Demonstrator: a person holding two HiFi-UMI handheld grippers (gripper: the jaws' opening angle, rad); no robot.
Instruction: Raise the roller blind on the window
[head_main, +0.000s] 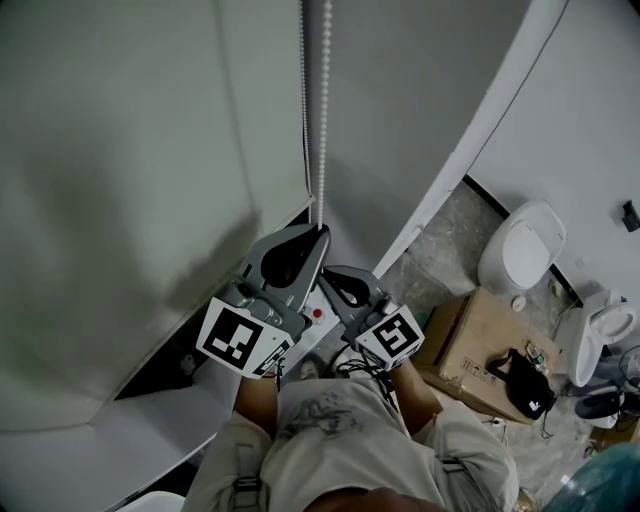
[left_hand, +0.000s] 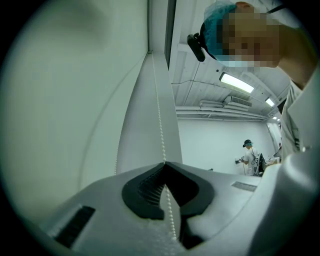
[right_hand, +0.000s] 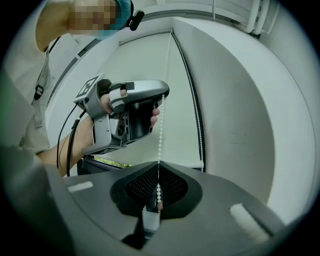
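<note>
Gripping: left gripper (left_hand: 164, 167) and right gripper (right_hand: 159, 165) each have jaws pinched shut on the bead chain (head_main: 322, 100), with the left higher up it.
Blind: roller blind (head_main: 120, 150) hangs mostly lowered, just beside the chain.
Risk: beads may slip through the jaws, and a slanted pull could jam the chain.
Nearby: toilet (head_main: 520, 245) and cardboard box (head_main: 480, 335) stand well apart, so nothing blocks the pull.
</note>
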